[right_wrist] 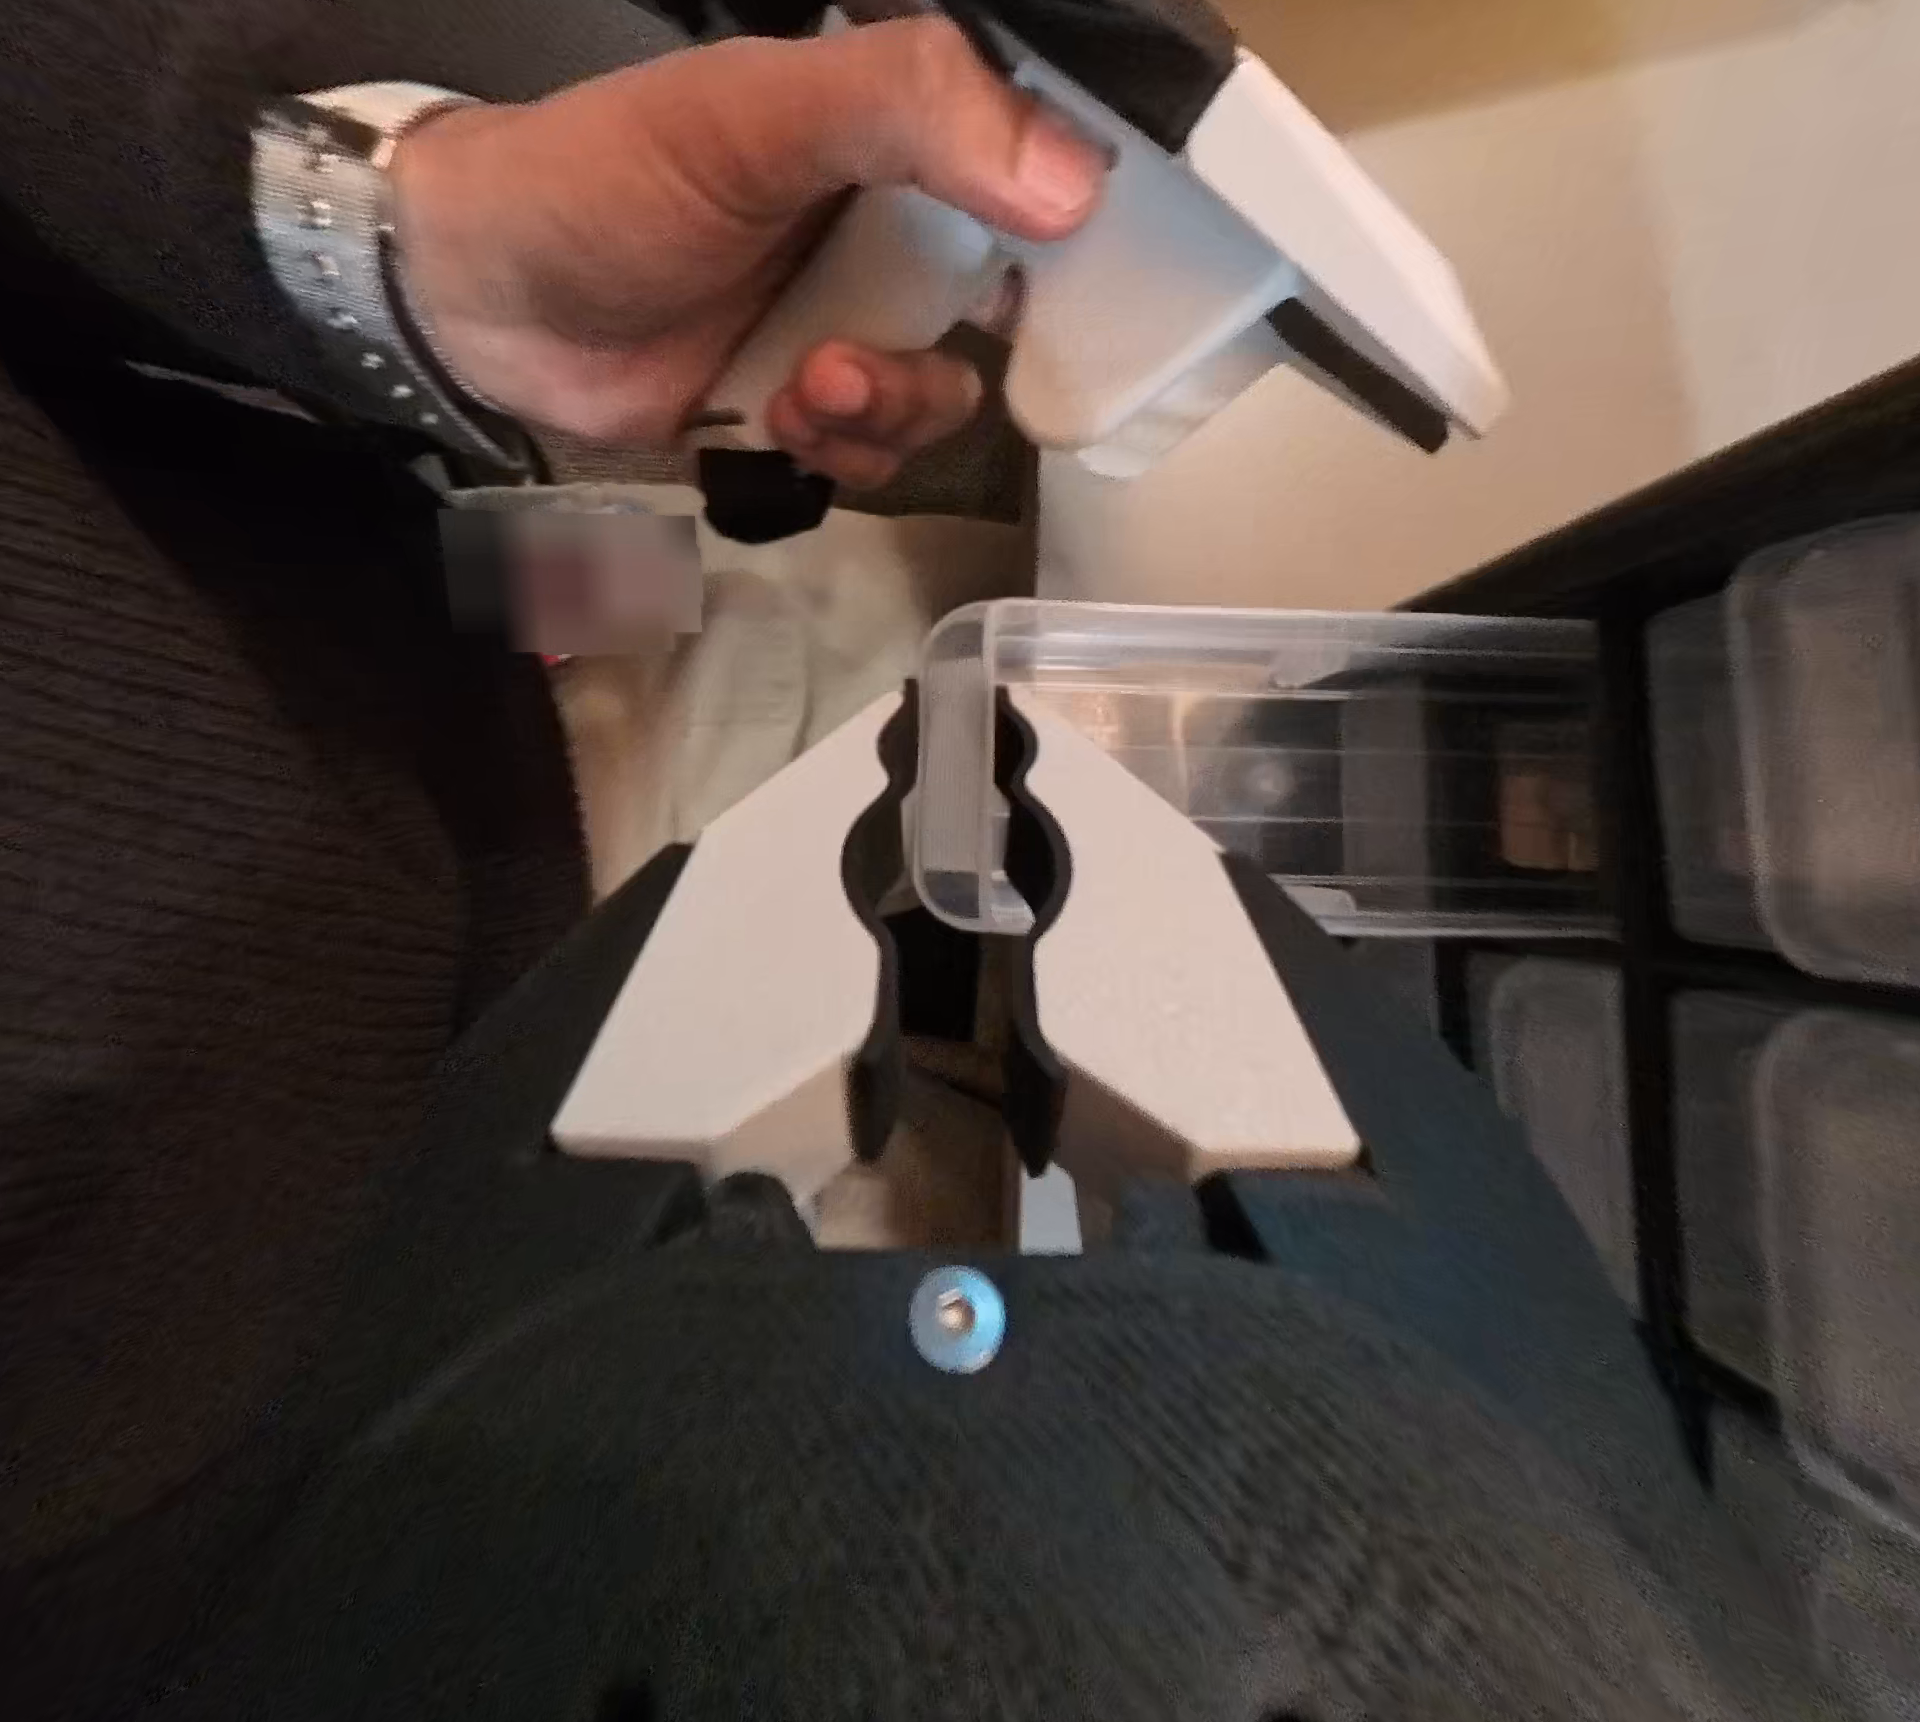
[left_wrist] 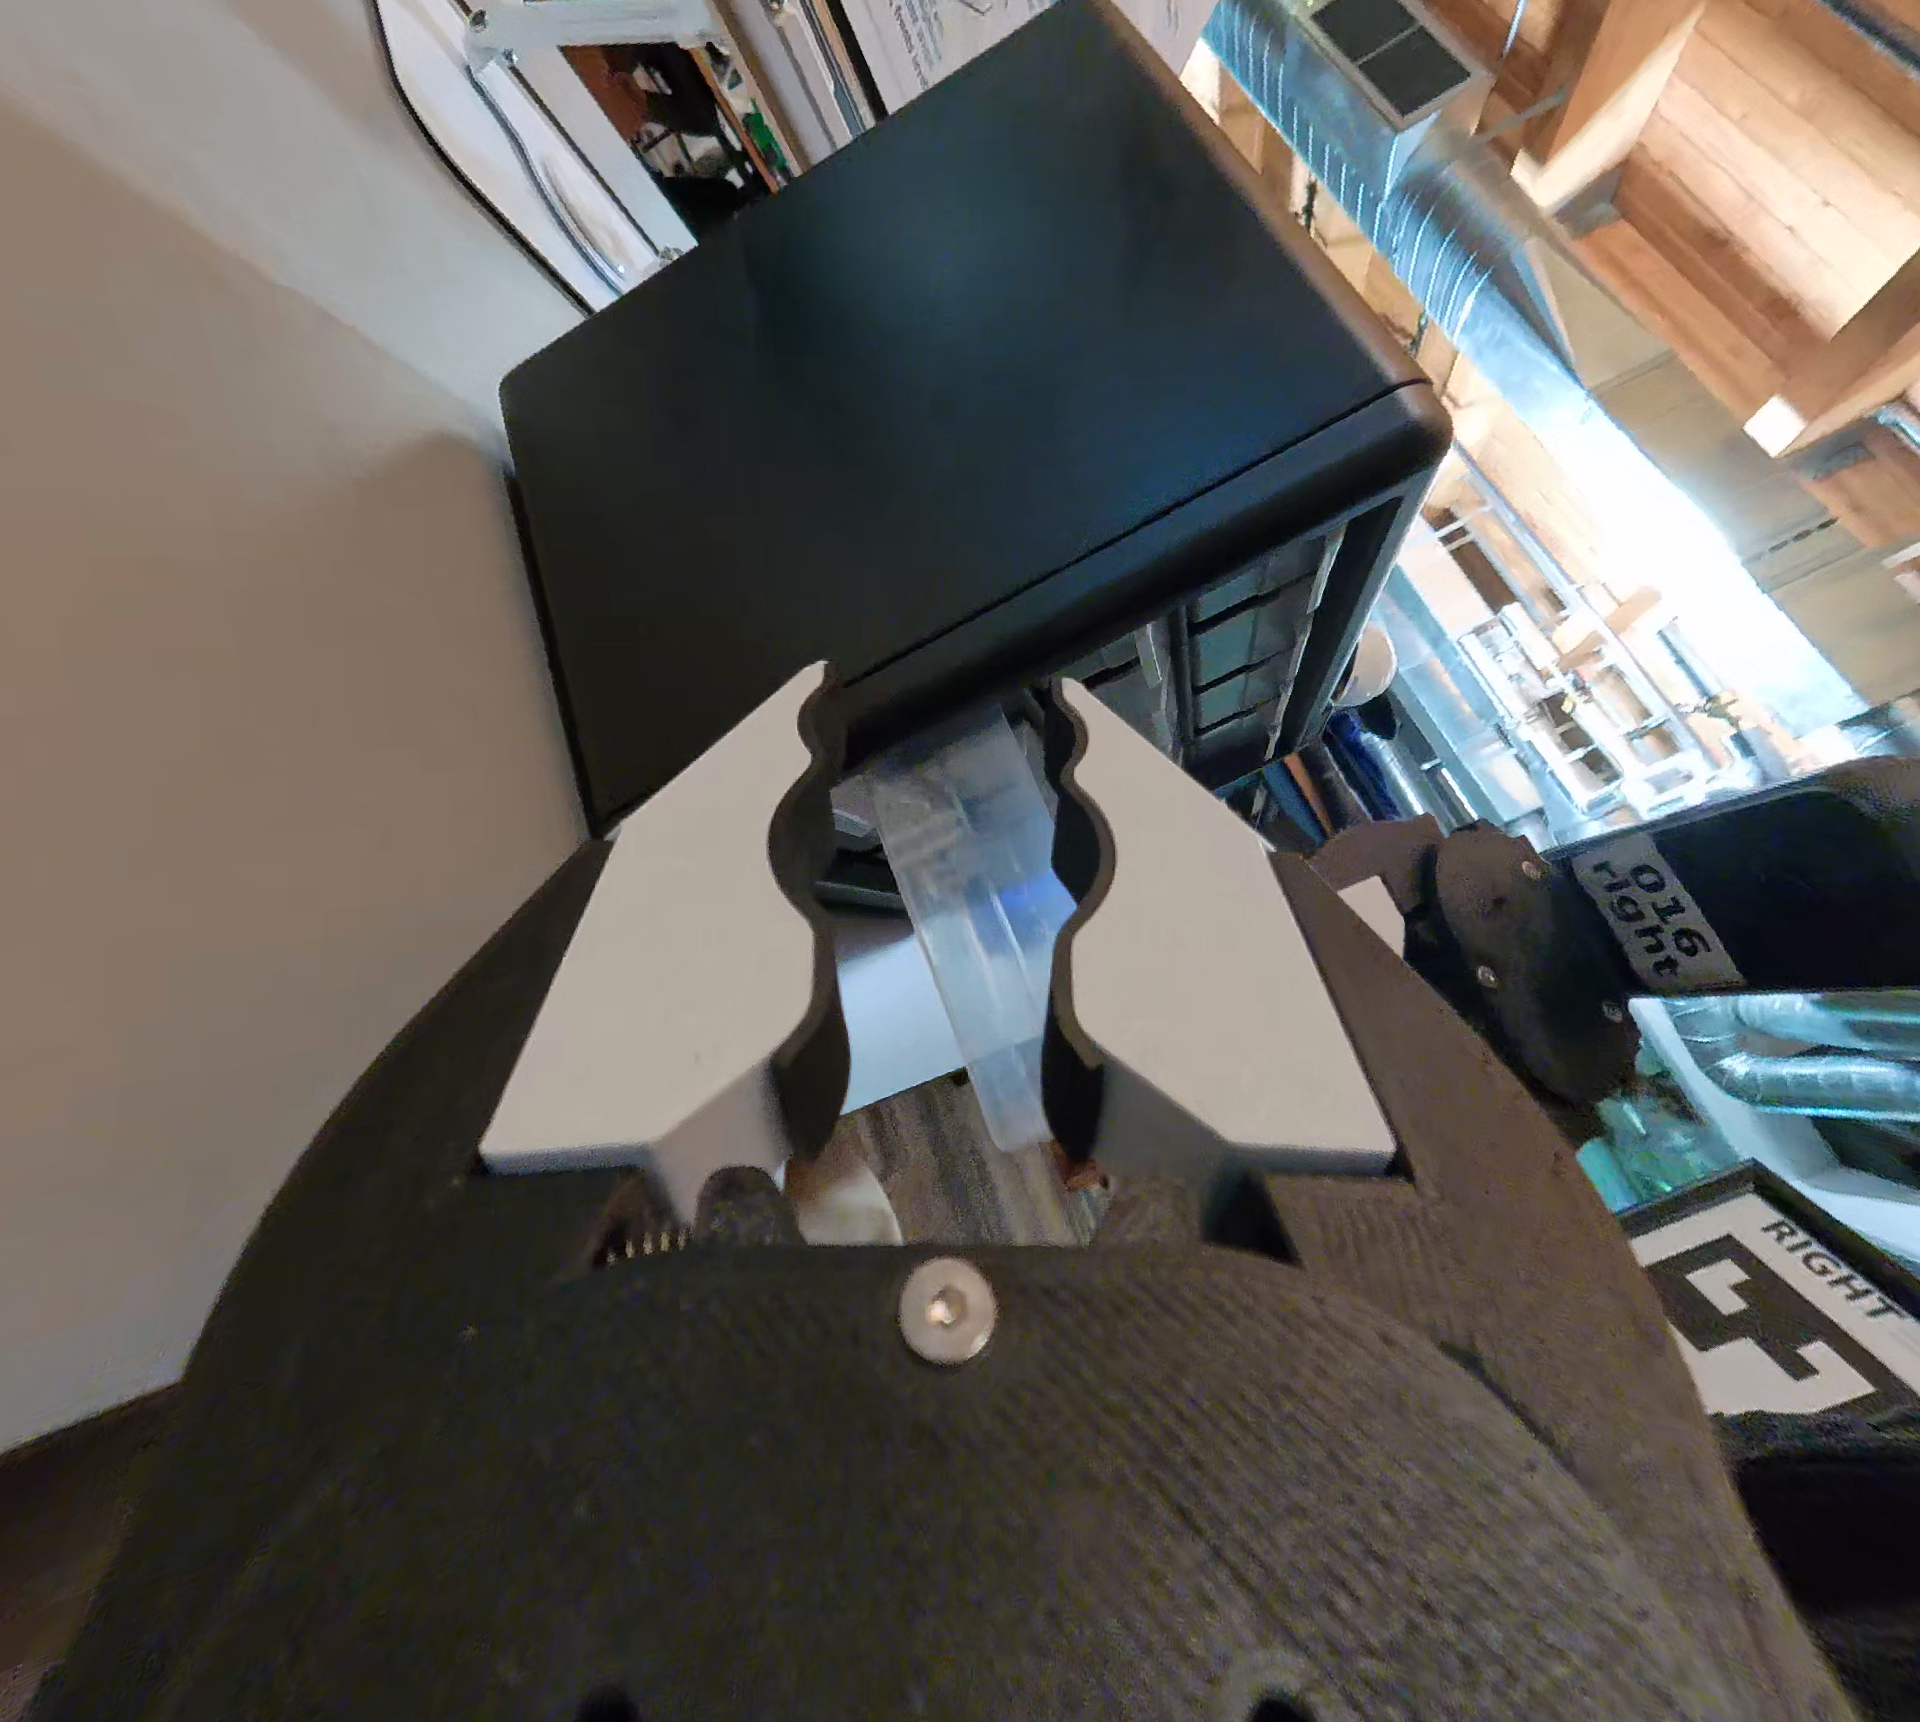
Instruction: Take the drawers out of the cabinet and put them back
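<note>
The left gripper [left_wrist: 940,737] hovers part-open at the black cabinet [left_wrist: 935,425], a clear drawer [left_wrist: 977,924] between its fingers but seemingly ungripped. At three o'clock, the right gripper [right_wrist: 956,727] pinches that drawer's [right_wrist: 1247,768] front lip, half-drawn from its slot; pull level, straight along the slot, to avoid jamming.

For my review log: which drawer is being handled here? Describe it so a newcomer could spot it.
Find the black cabinet with its grid of small drawers. The drawer in question sits in the row nearest the cabinet's edge, with the right gripper shut on its front. Unlike its neighbours, which sit flush, it juts well out, showing its clear sides.
</note>
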